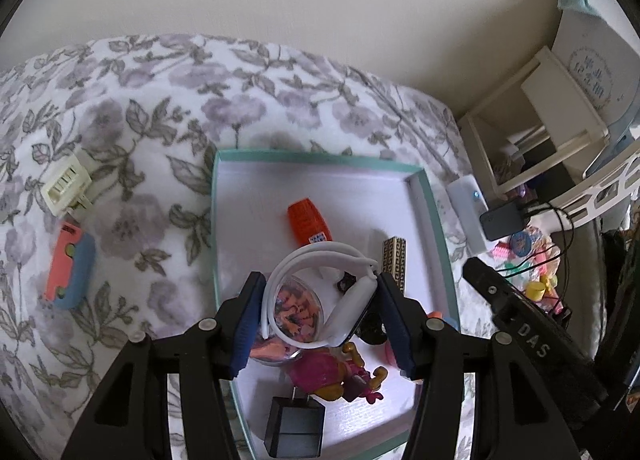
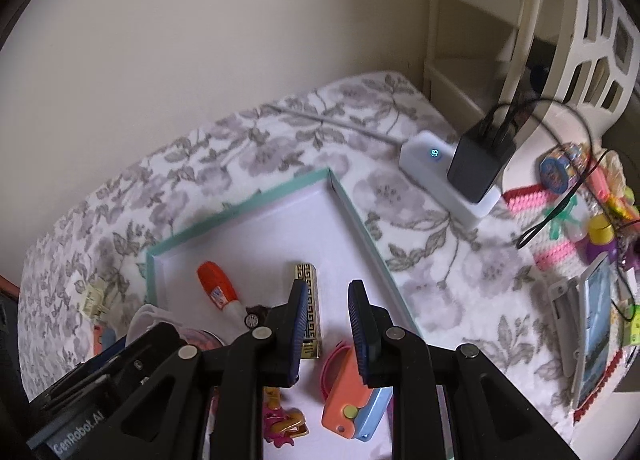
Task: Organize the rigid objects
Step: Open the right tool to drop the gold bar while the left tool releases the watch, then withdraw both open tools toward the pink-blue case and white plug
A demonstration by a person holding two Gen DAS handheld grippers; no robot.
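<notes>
My left gripper [image 1: 318,302] is shut on a white smartwatch [image 1: 340,300] with a looped strap, held over the teal-rimmed white tray [image 1: 320,158]. In the tray lie an orange correction tape [image 1: 309,222], a gold patterned lighter [image 1: 394,260], a round clear case with orange print [image 1: 298,310], a pink toy figure [image 1: 332,374] and a black charger [image 1: 294,426]. My right gripper [image 2: 326,324] is open and empty above the tray [image 2: 236,210], over the gold lighter [image 2: 308,300] and an orange-and-blue case [image 2: 352,412].
On the floral bedspread left of the tray lie a cream plug adapter [image 1: 66,184] and an orange-blue case [image 1: 68,268]. A white power strip with a black charger [image 2: 460,176], cables, a phone [image 2: 596,328] and small toys sit to the right. A white shelf [image 1: 540,120] stands beyond.
</notes>
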